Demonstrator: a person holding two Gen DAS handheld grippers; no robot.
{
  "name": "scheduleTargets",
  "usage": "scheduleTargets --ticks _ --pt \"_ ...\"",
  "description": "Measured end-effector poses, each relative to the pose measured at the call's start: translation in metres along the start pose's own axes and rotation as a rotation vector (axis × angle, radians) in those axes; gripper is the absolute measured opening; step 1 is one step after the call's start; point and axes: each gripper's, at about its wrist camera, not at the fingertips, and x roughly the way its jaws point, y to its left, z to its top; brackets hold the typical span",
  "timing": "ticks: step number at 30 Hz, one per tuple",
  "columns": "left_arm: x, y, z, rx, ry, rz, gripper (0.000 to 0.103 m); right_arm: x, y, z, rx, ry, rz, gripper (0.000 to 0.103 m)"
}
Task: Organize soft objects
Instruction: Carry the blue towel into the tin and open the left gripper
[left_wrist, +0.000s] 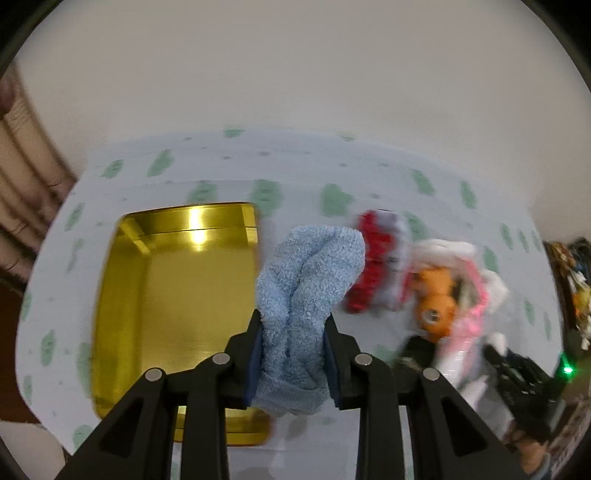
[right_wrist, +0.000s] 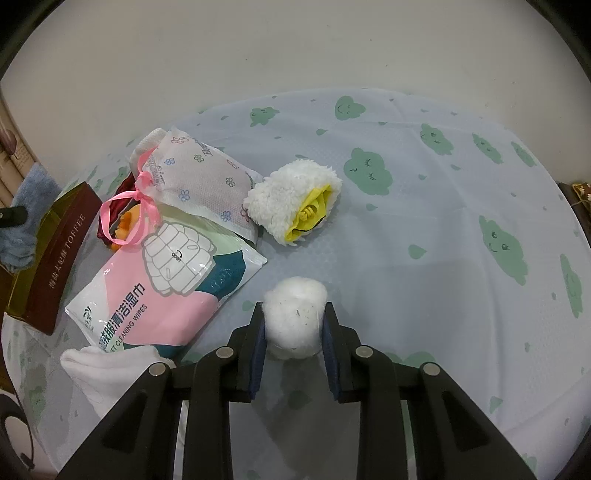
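Left gripper (left_wrist: 293, 325) clamps a light-blue terry cloth (left_wrist: 308, 280), held just right of the open gold tin (left_wrist: 122, 295) on the cloud-print tablecloth (left_wrist: 221, 170). Right gripper (right_wrist: 293, 321) pinches a white cotton ball (right_wrist: 293, 317). Far left of it lie a wet-wipes pack (right_wrist: 147, 299), a floral drawstring pouch (right_wrist: 199, 173) and a fleece-lined yellow item (right_wrist: 291, 199).
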Motion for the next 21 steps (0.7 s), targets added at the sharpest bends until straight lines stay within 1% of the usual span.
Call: scheduleTargets --ticks 4,9,15,18,21 --pt "0.007 0.031 -0.004 -0.039 0.01 0.07 0.029 -0.007 -0.001 -0.001 0.001 -0.033 -0.002 0.025" --pt "0.02 0.067 -0.012 -0.099 0.044 0.115 0.029 -0.02 0.001 -0.001 -0.004 -0.084 -0.016 0.025" --pt "0.029 0.097 -0.017 -0.138 0.064 0.159 0.029 -0.018 -0.002 -0.002 0.01 -0.081 -0.022 0.025" --pt "0.032 0.106 -0.018 -0.14 0.072 0.198 0.032 -0.019 -0.003 -0.001 0.016 -0.084 -0.024 0.025" --pt "0.037 0.112 -0.019 -0.143 0.084 0.249 0.037 -0.018 -0.002 -0.002 0.015 -0.083 -0.029 0.025"
